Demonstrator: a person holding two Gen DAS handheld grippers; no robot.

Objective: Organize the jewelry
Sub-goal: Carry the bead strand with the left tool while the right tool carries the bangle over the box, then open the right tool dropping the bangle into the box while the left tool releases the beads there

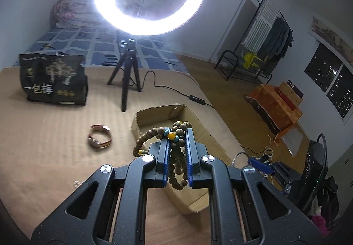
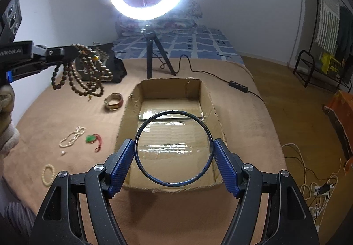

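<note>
- Left gripper (image 1: 178, 134) clamps round wooden prayer beads (image 1: 176, 132), loops dangling.
- Right gripper (image 2: 174, 152) pinches a thin dark bangle (image 2: 173, 148) above the corrugated cardboard box (image 2: 211, 99) at twelve o'clock.

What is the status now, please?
Left hand-held gripper shut on bead string, aloft. Right hand-held gripper shut on dark bangle over cardboard box. Nothing blocking.

The left tool (image 1: 178, 134) is raised in the air, its two blue pads pressed close together on a string of wooden beads (image 1: 176, 132). The right tool (image 2: 174, 153) points forward and down, pads spread wide, gripping a dark ring (image 2: 141, 130) by its outer edges.
</note>
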